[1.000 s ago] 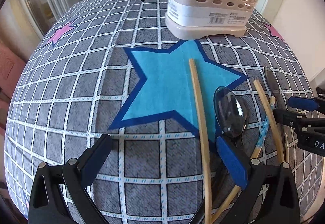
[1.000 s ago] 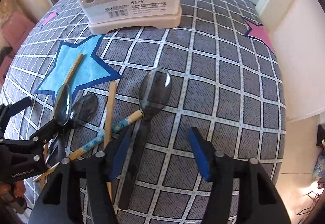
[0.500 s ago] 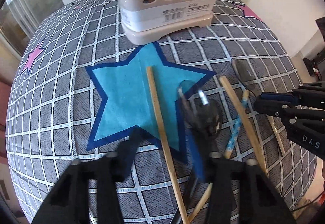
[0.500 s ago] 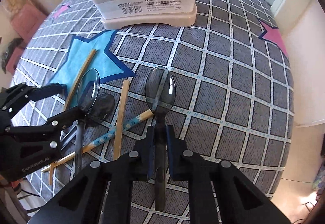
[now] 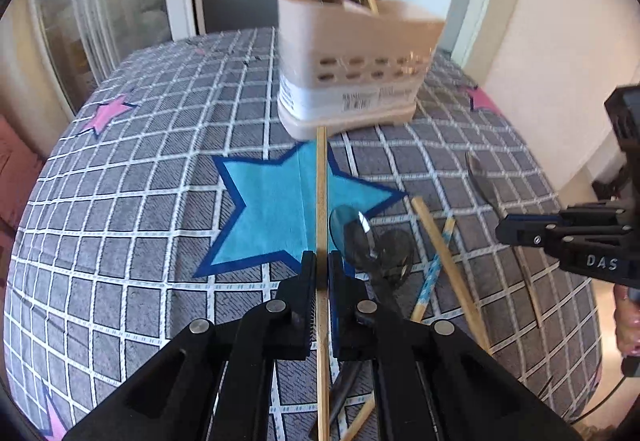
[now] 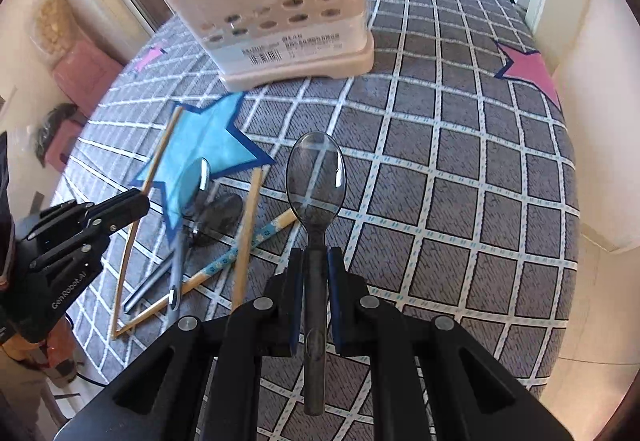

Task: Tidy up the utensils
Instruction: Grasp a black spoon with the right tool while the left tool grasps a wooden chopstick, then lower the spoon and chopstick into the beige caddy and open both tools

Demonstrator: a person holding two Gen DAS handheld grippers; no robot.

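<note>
Well, both tools have something pinched — the left gripper [image 5: 321,273] is clamped on a long pale wooden chopstick [image 5: 321,181] that runs straight up the middle of its view, across the light blue star patch [image 5: 280,209], toward the beige perforated plastic utensil caddy [image 5: 352,69] in the upper centre. The right gripper [image 6: 316,269] is clenched around the handle of a dark translucent plastic spoon [image 6: 315,181], its bowl pointing up the frame at the caddy, which already has a few utensils standing in it. Left of centre in the right wrist view lies the remaining pile on the grey checked tablecloth [image 6: 460,161] — a second dark spoon [image 6: 192,193], another plain wooden chopstick [image 6: 250,225] and a blue-patterned chopstick [image 6: 240,253], crossing one another just below the star.
</note>
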